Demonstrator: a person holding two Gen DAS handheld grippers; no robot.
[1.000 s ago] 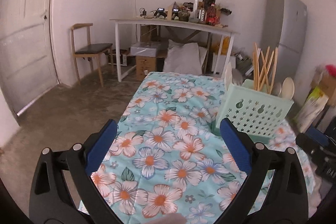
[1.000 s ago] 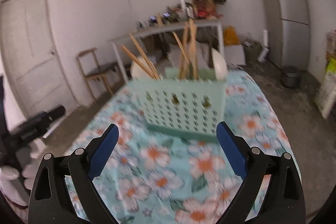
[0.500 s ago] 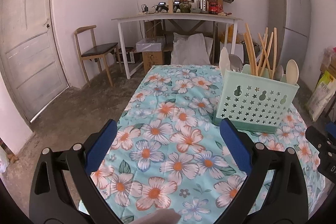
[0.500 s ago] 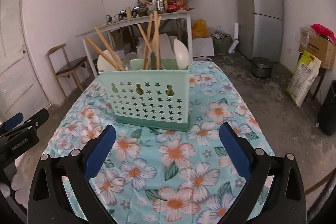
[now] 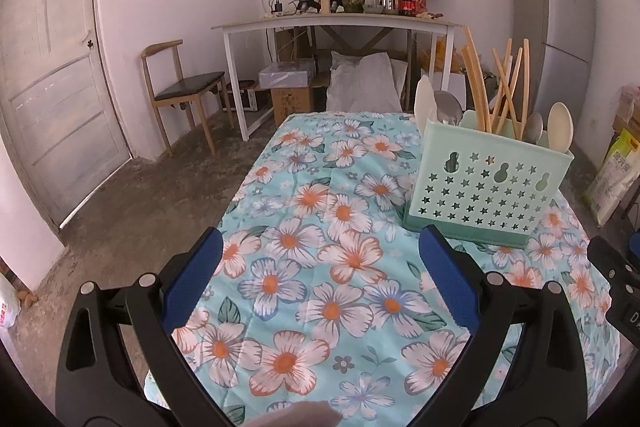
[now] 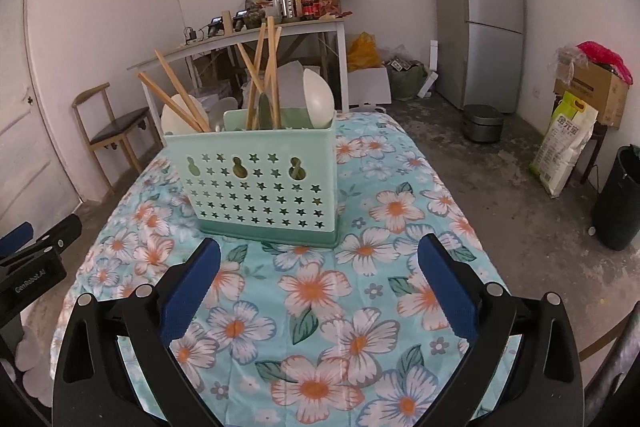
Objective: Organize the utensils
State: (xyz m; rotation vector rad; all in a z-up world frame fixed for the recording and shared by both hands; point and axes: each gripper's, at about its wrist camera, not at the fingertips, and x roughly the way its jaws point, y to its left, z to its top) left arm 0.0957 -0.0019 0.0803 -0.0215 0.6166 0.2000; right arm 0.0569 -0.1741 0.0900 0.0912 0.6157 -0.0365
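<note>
Utensil caddy [image 6: 260, 187] upright on floral cloth [image 6: 320, 291] — both grippers' fingers spread, empty.

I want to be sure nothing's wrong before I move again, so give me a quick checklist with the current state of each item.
1. Left gripper open and empty: ok.
2. Right gripper open and empty: ok.
3. Green holder standing upright on the flowered cloth: ok.
4. Chopsticks and spoons in the holder: ok.
5. No loose utensils on the visible cloth: ok.
6. Utensils sorted by compartment: cannot tell.
</note>
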